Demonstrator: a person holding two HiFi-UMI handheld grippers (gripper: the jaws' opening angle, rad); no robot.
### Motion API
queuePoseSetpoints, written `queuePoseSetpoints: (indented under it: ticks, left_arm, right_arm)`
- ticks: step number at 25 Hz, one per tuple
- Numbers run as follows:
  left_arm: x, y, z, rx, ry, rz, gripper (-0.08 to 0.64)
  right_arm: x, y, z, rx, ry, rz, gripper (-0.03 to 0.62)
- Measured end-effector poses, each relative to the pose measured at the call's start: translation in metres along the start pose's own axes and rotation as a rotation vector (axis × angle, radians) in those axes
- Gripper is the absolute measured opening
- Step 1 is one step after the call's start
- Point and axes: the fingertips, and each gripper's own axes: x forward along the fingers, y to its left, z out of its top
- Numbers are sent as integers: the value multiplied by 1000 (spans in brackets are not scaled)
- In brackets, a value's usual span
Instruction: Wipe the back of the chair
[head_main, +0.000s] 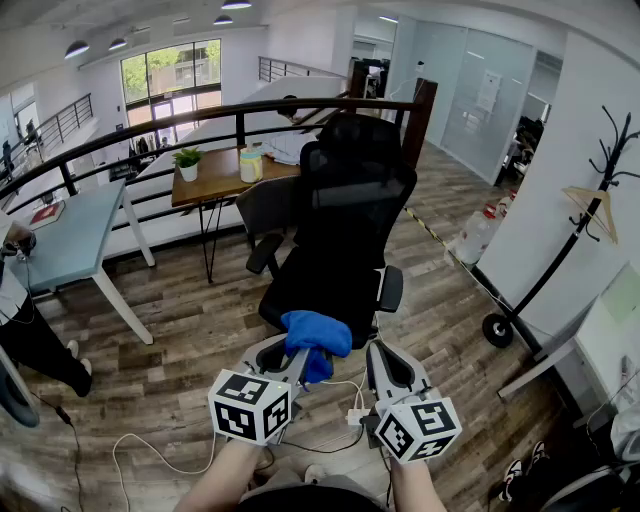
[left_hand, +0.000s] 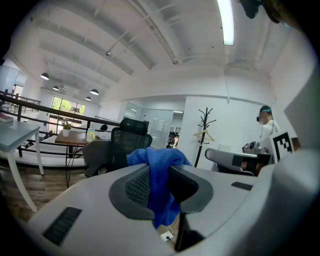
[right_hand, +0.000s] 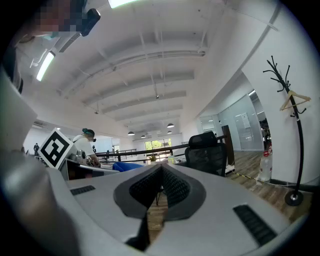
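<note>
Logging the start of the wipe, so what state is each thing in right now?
left gripper: shut on the blue cloth.
blue cloth: bunched, hanging from the jaws.
right gripper: jaws together, empty.
chair: upright, not touched by the cloth.
hanger: hanging on the coat rack.

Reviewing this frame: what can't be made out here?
- Black mesh office chair: base and wheels hidden in the head view, under its seat and behind the blue cloth.
- Dirt on its backrest: too dark and small in every view.
- Containers on the wooden table: too small to identify, head view.
- Cloth's pinched part: covered by the left gripper, left gripper view.
</note>
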Motion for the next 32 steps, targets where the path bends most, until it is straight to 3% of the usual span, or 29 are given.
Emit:
queuePoseSetpoints:
  ticks: [10, 16, 25, 32]
  left_arm:
    - [13, 11, 0, -11, -7, 29, 84]
    - [23, 15, 2, -29, -30, 30, 84]
    - [35, 30, -2, -48, -33, 74, 84]
    - [76, 57, 1, -50, -8, 42, 84]
  right_arm:
    - [14, -13, -7, 3, 17, 2, 26]
    - [20, -18, -6, 41, -13, 69, 28]
    - [39, -26, -25, 53, 38, 126, 28]
    - [78, -49, -26, 62, 38, 94, 28]
